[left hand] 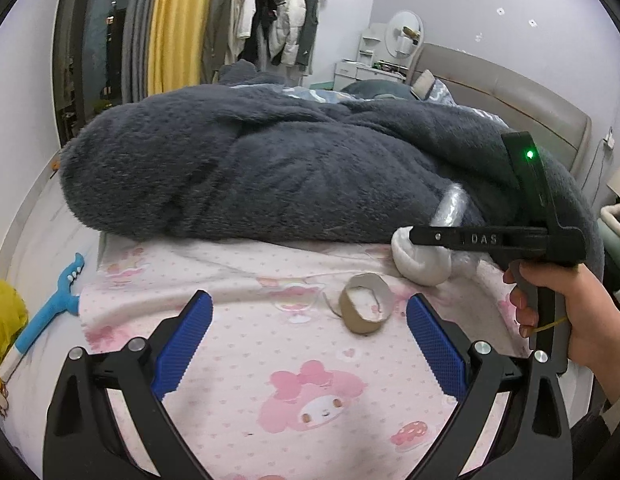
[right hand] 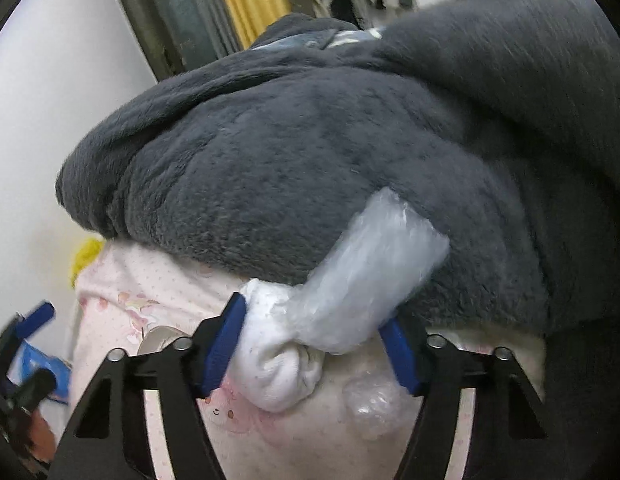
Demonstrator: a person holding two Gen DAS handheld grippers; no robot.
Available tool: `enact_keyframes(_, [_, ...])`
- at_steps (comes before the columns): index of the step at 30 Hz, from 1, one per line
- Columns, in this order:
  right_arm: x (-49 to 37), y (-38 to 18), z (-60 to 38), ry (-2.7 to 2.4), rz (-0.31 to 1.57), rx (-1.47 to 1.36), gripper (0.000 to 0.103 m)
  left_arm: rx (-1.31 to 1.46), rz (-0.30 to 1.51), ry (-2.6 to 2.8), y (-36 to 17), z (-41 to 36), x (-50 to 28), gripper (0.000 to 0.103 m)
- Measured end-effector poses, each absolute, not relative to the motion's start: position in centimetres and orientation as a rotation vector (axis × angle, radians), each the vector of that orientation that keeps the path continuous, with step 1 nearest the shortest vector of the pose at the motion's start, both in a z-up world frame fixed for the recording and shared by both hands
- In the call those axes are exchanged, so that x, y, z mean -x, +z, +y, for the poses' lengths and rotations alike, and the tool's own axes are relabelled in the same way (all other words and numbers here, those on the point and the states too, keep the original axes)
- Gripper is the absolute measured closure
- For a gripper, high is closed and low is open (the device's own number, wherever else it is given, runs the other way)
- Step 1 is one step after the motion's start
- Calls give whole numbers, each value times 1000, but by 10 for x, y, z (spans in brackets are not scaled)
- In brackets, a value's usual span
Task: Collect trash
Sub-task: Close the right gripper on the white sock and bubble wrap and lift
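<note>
Right gripper (right hand: 313, 354) pinches soft white wad (right hand: 278, 364) and crinkly plastic (right hand: 369, 272): light, squashy, slippery. Left gripper (left hand: 310, 340) spread.

On the bed lies one dark grey plush blanket (left hand: 270, 168), heaped over one pink printed sheet (left hand: 302, 380). On the sheet are one cardboard ring (left hand: 365, 308), one balled white sock (right hand: 278, 364) and one crumpled clear plastic wrap (right hand: 365, 276). Two grippers are in view, each with two blue pads: the left gripper (left hand: 310, 334) and the right gripper (right hand: 313, 348). One hand (left hand: 565, 312) shows. Beside the bed lie one blue toy guitar (left hand: 50, 312) and one yellow pouf (left hand: 4, 320).
</note>
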State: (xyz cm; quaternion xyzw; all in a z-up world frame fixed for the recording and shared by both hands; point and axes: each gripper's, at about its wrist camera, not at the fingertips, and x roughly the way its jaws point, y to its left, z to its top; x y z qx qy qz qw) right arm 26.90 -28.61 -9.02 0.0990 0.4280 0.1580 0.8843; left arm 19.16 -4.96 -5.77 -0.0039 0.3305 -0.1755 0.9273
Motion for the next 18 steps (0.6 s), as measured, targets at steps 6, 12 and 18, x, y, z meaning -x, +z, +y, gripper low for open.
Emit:
enact_keyframes(6, [-267, -89, -303, 346, 871, -293, 41, 8, 689, -372, -62, -62, -196, 4])
enact_keyframes(12, [-273, -96, -321, 344, 873, -436, 41, 6, 694, -376, -65, -71, -199, 4])
enact_keyframes(18, [-274, -94, -318, 298, 852, -381, 62, 8, 707, -381, -71, -79, -204, 4])
